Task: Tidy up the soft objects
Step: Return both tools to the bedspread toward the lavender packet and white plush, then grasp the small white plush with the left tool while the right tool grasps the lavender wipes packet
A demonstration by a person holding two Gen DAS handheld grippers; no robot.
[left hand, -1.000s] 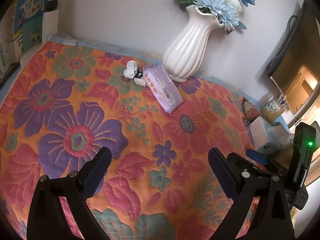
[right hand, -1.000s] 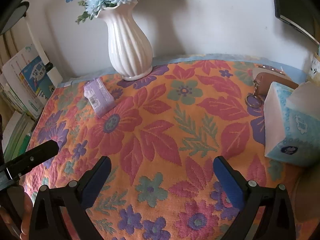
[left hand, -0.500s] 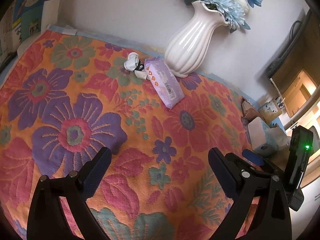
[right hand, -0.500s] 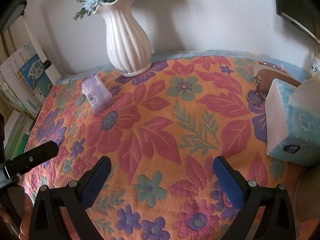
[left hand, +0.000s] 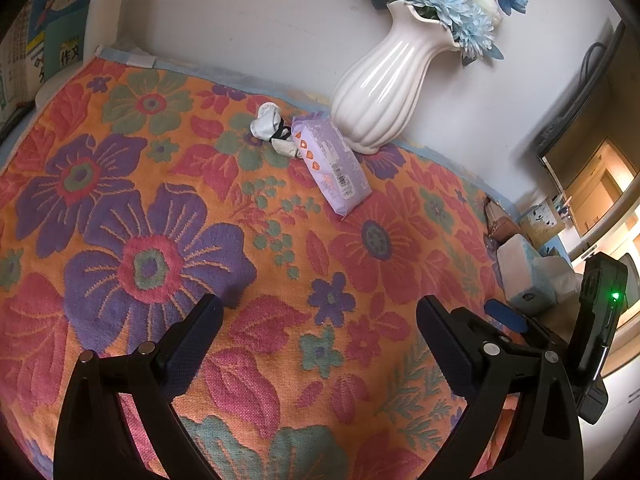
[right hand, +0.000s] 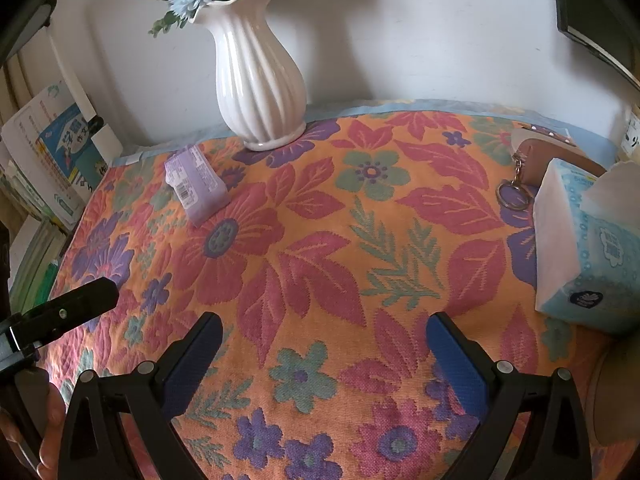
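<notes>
- A soft purple plastic pack of wipes (left hand: 330, 164) lies flat on the floral orange woven cloth (left hand: 280, 264) that covers the surface, towards the back, just in front of the vase and well apart from both sets of tongs.
- Touching the pack's far left corner sits a small crumpled white cloth item with a black band (left hand: 272, 128); what exactly it is I cannot tell.
- Just behind the pack stands a ribbed white ceramic vase (left hand: 376, 92), upright against the pale wall, holding pale blue artificial flowers (left hand: 452, 4).
- On the right side of the cloth rests a pale blue soft pack of tissues (right hand: 584, 248), with a brown pouch with a metal key ring (right hand: 552, 160) just behind it.
- Books with blue and white covers (right hand: 60, 152) stand at the left edge.
- The left tongs (left hand: 318, 320) hover above the near cloth, jaws spread wide, nothing between them.
- The right tongs (right hand: 322, 332) hover likewise, blue-padded jaws wide apart and empty.
- A hand (right hand: 50, 436) shows at the lower left of the right wrist view, holding the left tool.
</notes>
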